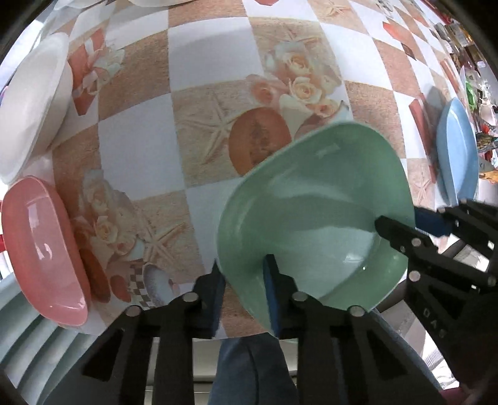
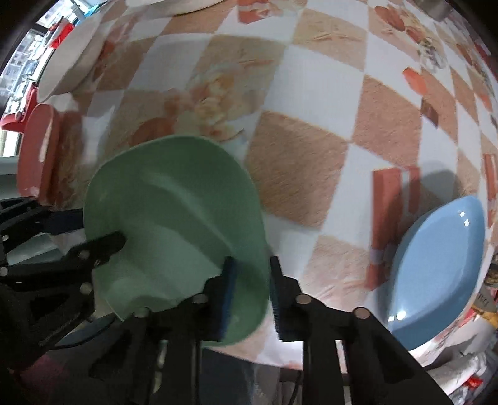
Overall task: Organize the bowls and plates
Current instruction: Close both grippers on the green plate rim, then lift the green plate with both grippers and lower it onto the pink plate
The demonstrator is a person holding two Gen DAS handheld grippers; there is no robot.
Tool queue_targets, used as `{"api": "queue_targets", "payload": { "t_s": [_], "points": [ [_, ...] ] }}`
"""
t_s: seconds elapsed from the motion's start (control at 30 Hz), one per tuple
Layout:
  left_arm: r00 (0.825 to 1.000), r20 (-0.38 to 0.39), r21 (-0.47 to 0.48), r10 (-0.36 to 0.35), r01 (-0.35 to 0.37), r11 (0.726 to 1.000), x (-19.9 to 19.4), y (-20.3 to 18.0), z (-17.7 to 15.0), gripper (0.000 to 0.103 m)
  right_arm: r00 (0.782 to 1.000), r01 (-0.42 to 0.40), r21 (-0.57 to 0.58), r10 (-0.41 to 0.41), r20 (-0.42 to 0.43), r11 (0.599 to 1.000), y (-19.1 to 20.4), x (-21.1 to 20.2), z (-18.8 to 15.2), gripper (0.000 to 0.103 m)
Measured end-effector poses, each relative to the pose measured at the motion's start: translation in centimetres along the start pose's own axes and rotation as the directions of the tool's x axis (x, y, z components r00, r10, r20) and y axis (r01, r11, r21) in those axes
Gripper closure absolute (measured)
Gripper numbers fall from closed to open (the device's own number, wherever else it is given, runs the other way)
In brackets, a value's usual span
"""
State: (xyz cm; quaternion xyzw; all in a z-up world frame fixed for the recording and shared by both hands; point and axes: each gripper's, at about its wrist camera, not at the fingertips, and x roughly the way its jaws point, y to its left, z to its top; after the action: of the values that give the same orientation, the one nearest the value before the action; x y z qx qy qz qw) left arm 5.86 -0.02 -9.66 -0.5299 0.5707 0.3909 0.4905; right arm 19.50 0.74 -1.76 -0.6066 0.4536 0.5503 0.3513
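Observation:
A green bowl (image 1: 314,218) is held above the patterned tablecloth near the table's front edge; it also shows in the right wrist view (image 2: 177,212). My left gripper (image 1: 246,293) straddles the bowl's left rim, one blue pad inside and one outside. My right gripper (image 2: 249,296) straddles the opposite rim in the same way; it also shows in the left wrist view (image 1: 404,222). Both look closed on the rim.
A pink plate (image 1: 43,252) lies at the left, with a white bowl (image 1: 31,102) beyond it. A blue plate (image 2: 435,274) lies at the right near the table edge. Another white dish (image 2: 174,6) sits at the far side.

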Motion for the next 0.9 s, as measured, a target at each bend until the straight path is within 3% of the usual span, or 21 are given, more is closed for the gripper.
{"api": "queue_targets", "payload": {
  "t_s": [0.07, 0.2, 0.27, 0.47, 0.9],
  "points": [
    [1.000, -0.003, -0.004, -0.006, 0.006, 1.000, -0.3, 0.1, 0.3, 0.082, 1.000, -0.009, 0.042, 0.009, -0.010, 0.999, 0.6, 0.2, -0.5, 0.082],
    [1.000, 0.008, 0.026, 0.016, -0.017, 1.000, -1.2, 1.3, -0.1, 0.082, 0.991, -0.122, 0.156, 0.129, -0.039, 0.980, 1.5, 1.3, -1.7, 0.082],
    [0.999, 0.020, 0.048, 0.038, -0.039, 0.998, -0.8, 1.4, -0.4, 0.082, 0.988, -0.138, 0.172, 0.147, -0.045, 0.975, 2.3, 1.6, -2.0, 0.082],
    [0.996, 0.023, 0.127, 0.085, -0.087, 0.988, -2.1, 0.2, -1.0, 0.080, 0.984, -0.155, 0.216, 0.169, -0.049, 0.964, 4.6, 2.9, -3.0, 0.082],
    [0.998, 0.015, 0.128, 0.055, -0.057, 0.990, 0.7, 0.9, -2.1, 0.078, 0.982, -0.154, 0.252, 0.176, -0.068, 0.956, 3.3, 2.5, -2.6, 0.082]
  ]
}}
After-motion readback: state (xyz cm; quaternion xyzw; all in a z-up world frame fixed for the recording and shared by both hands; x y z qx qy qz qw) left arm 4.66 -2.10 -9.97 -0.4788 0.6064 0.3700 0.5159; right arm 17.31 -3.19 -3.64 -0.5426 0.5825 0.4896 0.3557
